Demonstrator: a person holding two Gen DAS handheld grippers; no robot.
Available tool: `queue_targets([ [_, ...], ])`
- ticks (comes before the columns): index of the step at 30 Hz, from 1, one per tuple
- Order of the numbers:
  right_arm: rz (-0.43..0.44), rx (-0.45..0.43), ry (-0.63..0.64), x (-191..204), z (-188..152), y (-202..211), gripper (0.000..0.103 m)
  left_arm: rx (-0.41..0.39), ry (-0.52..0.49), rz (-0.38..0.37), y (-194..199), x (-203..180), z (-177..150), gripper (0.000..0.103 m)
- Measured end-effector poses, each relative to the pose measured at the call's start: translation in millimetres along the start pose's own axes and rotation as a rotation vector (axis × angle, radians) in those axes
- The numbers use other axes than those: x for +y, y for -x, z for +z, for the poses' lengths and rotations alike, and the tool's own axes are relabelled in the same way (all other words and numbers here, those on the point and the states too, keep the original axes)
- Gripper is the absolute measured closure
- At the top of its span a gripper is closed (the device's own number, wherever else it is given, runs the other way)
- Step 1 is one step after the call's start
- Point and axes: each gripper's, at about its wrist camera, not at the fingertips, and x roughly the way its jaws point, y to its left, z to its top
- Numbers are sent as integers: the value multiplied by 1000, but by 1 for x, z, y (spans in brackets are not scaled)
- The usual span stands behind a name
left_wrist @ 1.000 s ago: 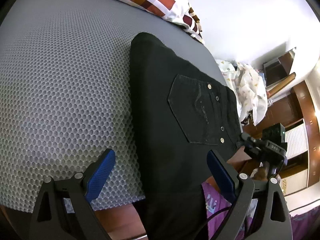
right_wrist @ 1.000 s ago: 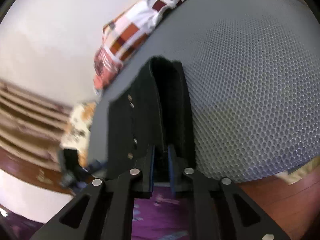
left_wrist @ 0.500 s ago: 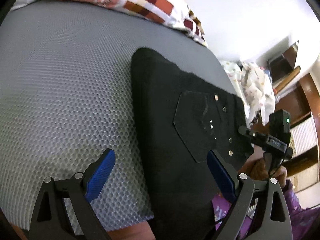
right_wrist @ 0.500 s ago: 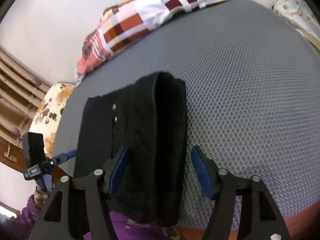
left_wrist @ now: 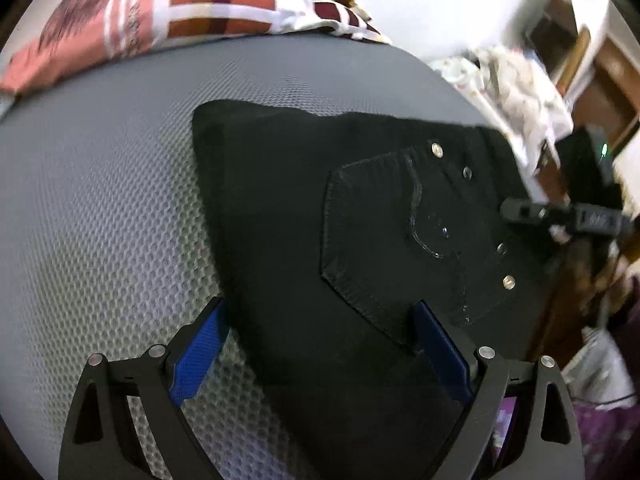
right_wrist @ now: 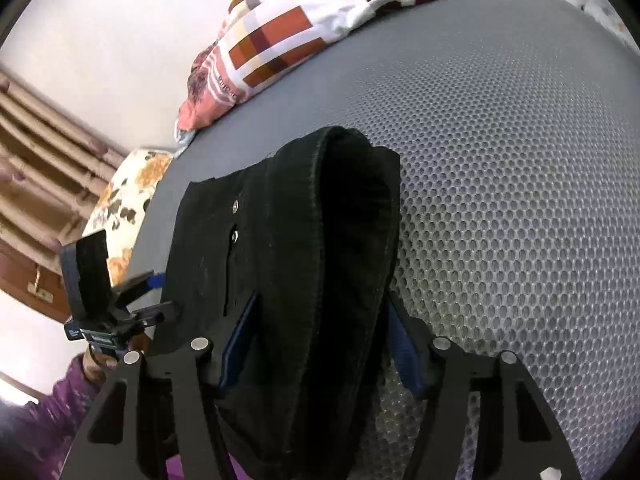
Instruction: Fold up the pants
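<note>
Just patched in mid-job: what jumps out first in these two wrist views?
Folded black pants lie near the edge of a grey honeycomb-mesh mattress, back pocket with silver rivets facing up. A checked pillow sits at the mattress's far end. The right gripper straddles the pants' thick folded edge.

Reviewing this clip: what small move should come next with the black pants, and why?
Probably close the right gripper on the folded edge it straddles. Its jaws have just been closing, but the pads look clear of the cloth. The pants still hang off the mattress; the left gripper stands open.
</note>
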Motion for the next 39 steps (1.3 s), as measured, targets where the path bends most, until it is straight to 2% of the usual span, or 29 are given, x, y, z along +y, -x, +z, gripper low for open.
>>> queue_targets([
  [7, 25, -1, 21, -3, 1, -1, 44, -4, -22, 28, -6, -3, 2, 10],
  [13, 87, 10, -3, -10, 2, 0, 28, -7, -39, 51, -9, -7, 5, 10],
  [24, 60, 6, 10, 0, 2, -4, 26, -14, -51, 69, -10, -9, 5, 10],
  [28, -10, 12, 81, 12, 4, -9, 35, -26, -61, 73, -10, -10, 3, 12],
  [30, -10, 16, 88, 12, 3, -10, 49, -34, -71, 71, -9, -11, 3, 16],
  [33, 5, 15, 104, 12, 2, -9, 60, -54, -116, 102, -7, -19, 3, 24],
  [39, 38, 13, 109, 10, 1, -8, 63, -54, -100, 95, -5, -15, 4, 27],
])
